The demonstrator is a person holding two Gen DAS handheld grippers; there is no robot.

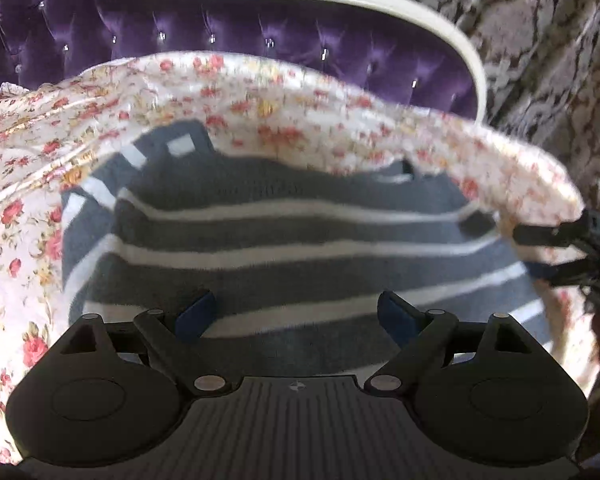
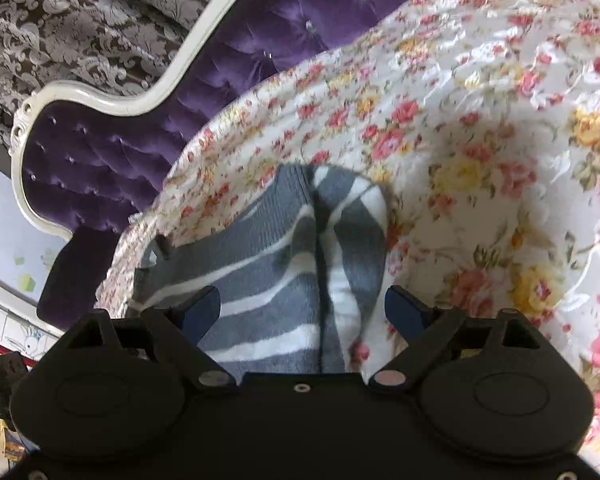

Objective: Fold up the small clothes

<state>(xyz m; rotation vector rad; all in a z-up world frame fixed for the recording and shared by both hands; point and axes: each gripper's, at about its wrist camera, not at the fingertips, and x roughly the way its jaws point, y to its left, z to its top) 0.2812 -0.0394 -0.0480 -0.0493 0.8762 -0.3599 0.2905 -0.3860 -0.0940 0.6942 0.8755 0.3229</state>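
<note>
Grey-and-white striped garment (image 1: 284, 248) spread on floral bedspread (image 1: 28, 208), purple tufted headboard (image 1: 220, 36) behind. Left gripper (image 1: 296, 314) and right gripper (image 2: 302, 312): jaws apart above garment, holding nothing.

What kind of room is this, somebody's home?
Most likely a bedroom at home: a tufted purple headboard in a cream frame, a floral bedspread with a striped grey garment lying on it, and patterned curtains behind.
</note>
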